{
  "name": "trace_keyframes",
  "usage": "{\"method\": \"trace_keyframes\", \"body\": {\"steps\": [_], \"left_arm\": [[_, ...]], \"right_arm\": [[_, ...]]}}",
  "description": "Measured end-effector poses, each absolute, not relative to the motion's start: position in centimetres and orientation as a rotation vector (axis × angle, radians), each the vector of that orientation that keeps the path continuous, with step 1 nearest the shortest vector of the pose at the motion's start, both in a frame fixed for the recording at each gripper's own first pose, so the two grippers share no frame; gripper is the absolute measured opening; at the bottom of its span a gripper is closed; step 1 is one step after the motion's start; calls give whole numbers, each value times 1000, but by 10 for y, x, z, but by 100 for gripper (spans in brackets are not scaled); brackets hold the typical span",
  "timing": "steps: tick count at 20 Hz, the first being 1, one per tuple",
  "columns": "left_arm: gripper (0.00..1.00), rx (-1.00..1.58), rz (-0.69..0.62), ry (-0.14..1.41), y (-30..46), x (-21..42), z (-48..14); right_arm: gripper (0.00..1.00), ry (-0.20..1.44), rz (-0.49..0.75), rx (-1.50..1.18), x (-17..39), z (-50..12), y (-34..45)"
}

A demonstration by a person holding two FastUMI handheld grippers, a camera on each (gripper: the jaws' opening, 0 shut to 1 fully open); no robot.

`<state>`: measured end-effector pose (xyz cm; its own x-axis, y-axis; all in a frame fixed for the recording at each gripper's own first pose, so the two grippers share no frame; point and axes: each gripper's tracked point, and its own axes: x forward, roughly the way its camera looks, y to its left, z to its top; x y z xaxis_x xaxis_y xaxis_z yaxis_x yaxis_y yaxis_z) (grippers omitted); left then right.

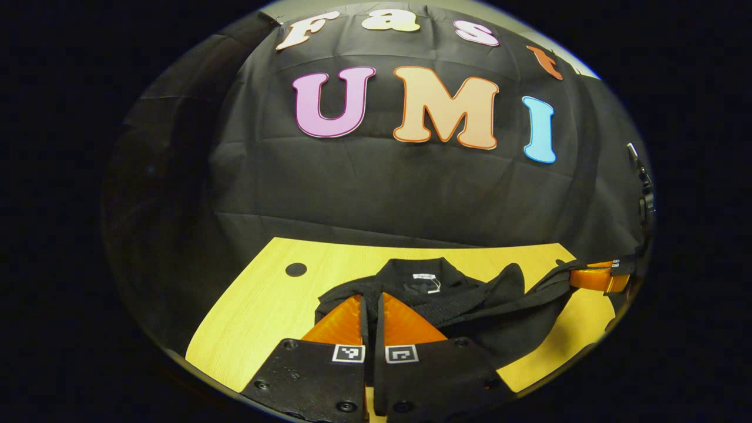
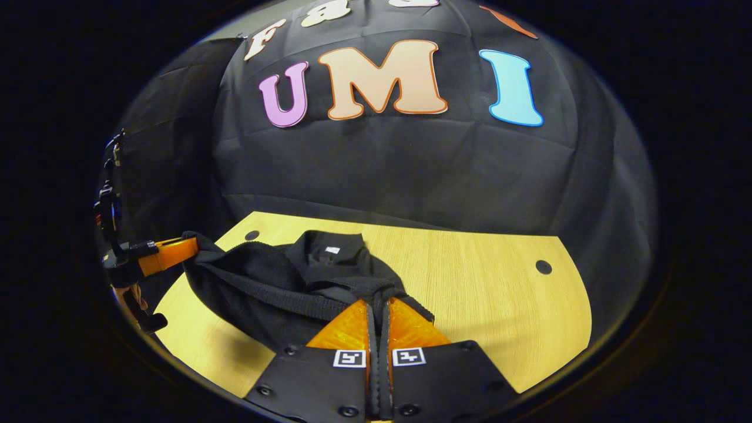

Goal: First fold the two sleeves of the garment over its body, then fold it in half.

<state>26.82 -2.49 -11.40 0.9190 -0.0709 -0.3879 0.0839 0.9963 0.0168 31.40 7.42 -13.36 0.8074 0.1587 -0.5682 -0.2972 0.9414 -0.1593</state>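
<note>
both grippers are pinched closed on the ribbed hem of the black sweatshirt [image 2: 282, 282]: the left gripper [image 1: 371, 305] and right gripper [image 2: 379, 311] lift it above the wooden table [image 2: 487, 282], collar resting toward the back wall.

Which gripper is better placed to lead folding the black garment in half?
Left, marginally. The left gripper is shut on the black garment with the collar straight ahead. The right gripper also grips the garment, with the collar off to its left. Likely both should move together.
</note>
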Motion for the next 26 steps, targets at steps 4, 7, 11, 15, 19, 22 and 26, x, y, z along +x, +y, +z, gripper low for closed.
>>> {"method": "trace_keyframes", "body": {"steps": [4, 7, 11, 15, 19, 22, 26], "left_arm": [[0, 19, -75, 392, -19, 315, -124], [0, 24, -66, 401, -16, 340, -145], [0, 32, -56, 442, -13, 364, -181], [0, 69, -58, 483, -12, 376, -207], [0, 80, -51, 490, -12, 379, -217], [5, 64, -46, 485, -13, 381, -217], [61, 99, -16, 471, -4, 379, -208]], "right_arm": [[2, 580, 216, -237, 362, -141, 84], [2, 595, 190, -224, 391, -159, 87], [2, 645, 160, -193, 419, -194, 84], [2, 660, 138, -182, 432, -214, 83], [5, 654, 134, -216, 439, -226, 83], [19, 630, 128, -243, 443, -222, 81], [70, 635, 131, -210, 439, -218, 81]]}}
